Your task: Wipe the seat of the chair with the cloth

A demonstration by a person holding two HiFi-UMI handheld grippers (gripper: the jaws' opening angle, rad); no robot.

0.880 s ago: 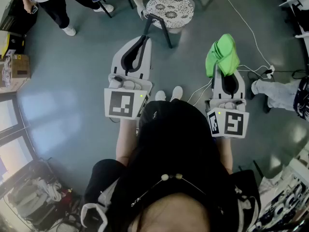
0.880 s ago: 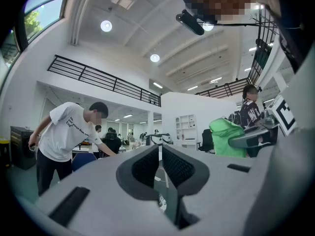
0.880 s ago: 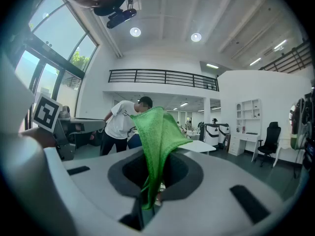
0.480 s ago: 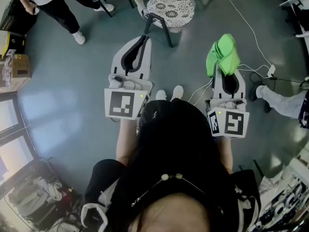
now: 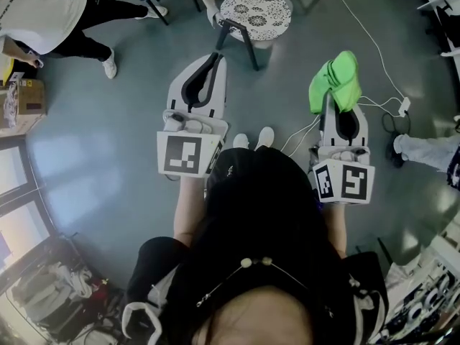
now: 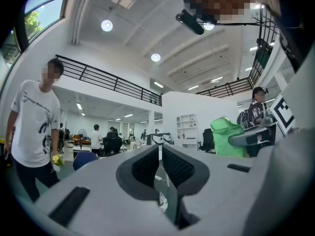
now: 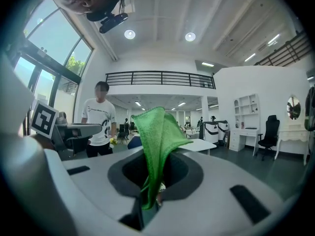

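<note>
Green cloth [image 5: 334,81] bunched upright, lower end clamped between the jaws of the right gripper [image 5: 336,100], held over the floor [image 5: 108,121], apart from the patterned chair seat [image 5: 255,9] ahead to its left, left gripper [image 5: 213,57] jaws pressed together, empty, pointing toward the seat.

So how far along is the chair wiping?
Done: the green cloth is picked up, clamped in the right gripper. In hand: both grippers hang short of the chair seat, the left gripper shut and empty. Left: all the wiping; the cloth is not touching the seat.
</note>
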